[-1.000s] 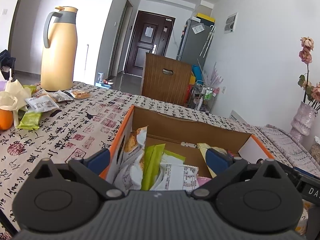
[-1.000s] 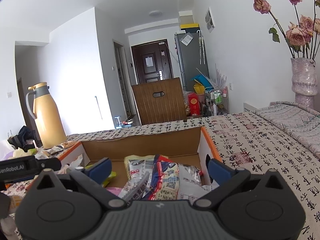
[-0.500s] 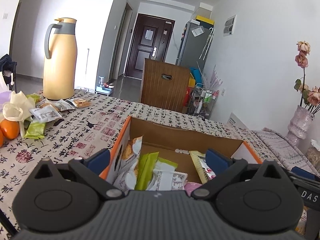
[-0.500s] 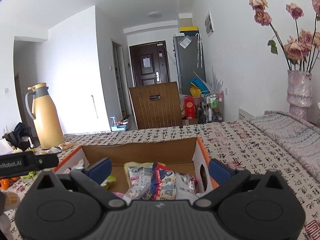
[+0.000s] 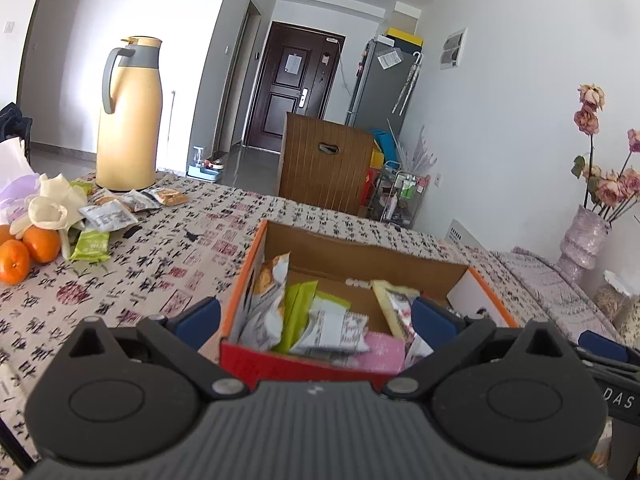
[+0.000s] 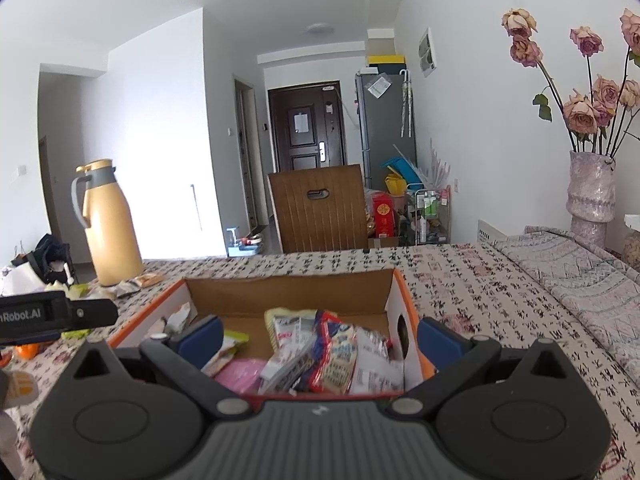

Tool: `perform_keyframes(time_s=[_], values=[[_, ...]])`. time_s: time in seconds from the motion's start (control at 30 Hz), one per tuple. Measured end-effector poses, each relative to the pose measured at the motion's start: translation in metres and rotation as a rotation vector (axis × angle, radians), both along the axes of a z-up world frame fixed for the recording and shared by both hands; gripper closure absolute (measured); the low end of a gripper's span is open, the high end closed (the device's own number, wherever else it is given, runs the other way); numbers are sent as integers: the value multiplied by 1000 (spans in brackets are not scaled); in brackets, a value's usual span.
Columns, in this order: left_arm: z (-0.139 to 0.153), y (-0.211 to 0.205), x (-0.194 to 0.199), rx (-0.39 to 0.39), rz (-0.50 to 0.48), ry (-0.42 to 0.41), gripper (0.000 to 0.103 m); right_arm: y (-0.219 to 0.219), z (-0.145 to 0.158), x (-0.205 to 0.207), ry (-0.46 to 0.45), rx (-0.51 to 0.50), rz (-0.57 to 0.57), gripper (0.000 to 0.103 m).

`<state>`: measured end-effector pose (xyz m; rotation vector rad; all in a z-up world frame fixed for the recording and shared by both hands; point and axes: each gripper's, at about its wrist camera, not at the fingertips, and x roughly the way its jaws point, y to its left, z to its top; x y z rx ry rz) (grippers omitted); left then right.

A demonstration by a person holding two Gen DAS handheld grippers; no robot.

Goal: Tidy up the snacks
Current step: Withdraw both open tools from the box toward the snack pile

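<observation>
Where the patterned bench (image 5: 160,276) carries it, one open cardboard box (image 5: 360,256), orange-edged, holds mixed snack packets (image 6: 332,356): green, white, pink, red-and-blue. Left gripper (image 5: 316,314) and right gripper (image 6: 320,338): jaws wide, empty, both near the box's front wall. Loose packets (image 5: 108,216) lie by a yellow thermos (image 5: 130,116); oranges (image 5: 24,250) beside them. Vase of roses (image 6: 592,188) to the right.

We find the cardboard box (image 5: 360,252) open at the top though crowded with snack packets (image 6: 332,352), bare tablecloth (image 5: 160,264) between it and the loose packets (image 5: 108,216), oranges (image 5: 24,252) and thermos jug (image 5: 130,116) at far left.
</observation>
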<state>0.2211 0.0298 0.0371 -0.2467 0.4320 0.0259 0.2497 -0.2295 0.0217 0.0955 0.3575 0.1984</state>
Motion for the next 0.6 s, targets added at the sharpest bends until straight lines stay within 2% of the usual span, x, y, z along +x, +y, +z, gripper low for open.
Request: perform_keyframes(time_s=[0.6], values=[[-60,25,-52,80,-71,142,0,14,-50,-53,162,-37,75,0]])
